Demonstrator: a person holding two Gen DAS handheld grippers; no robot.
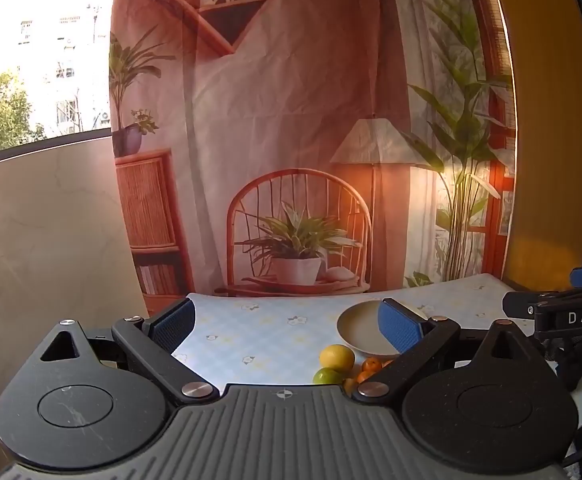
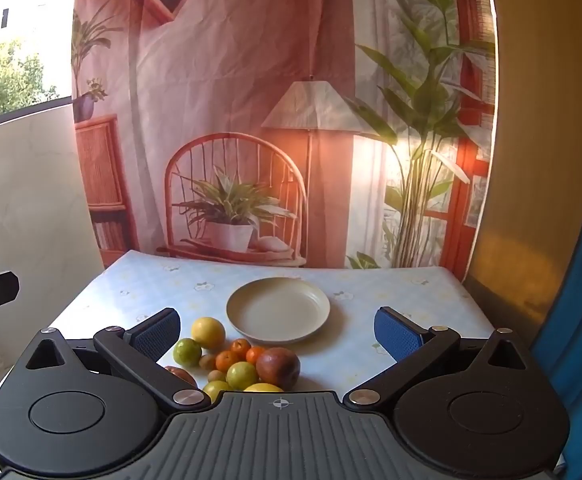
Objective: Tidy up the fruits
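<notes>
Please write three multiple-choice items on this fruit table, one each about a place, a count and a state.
1. Where does the fruit pile lie relative to the plate in the right wrist view?
A. On the plate
B. In front of it, towards the camera and slightly left
C. Behind it, by the backdrop

2. How many small orange fruits show in that view?
A. One
B. Three
C. Six

3. What state is the right hand-held gripper in?
A. Open, holding nothing
B. Shut on a lemon
C. Shut on the plate

Answers: 1 B, the pile sits on the tablecloth nearer the camera; 2 B, three oranges cluster together; 3 A, the blue pads stand wide apart.
</notes>
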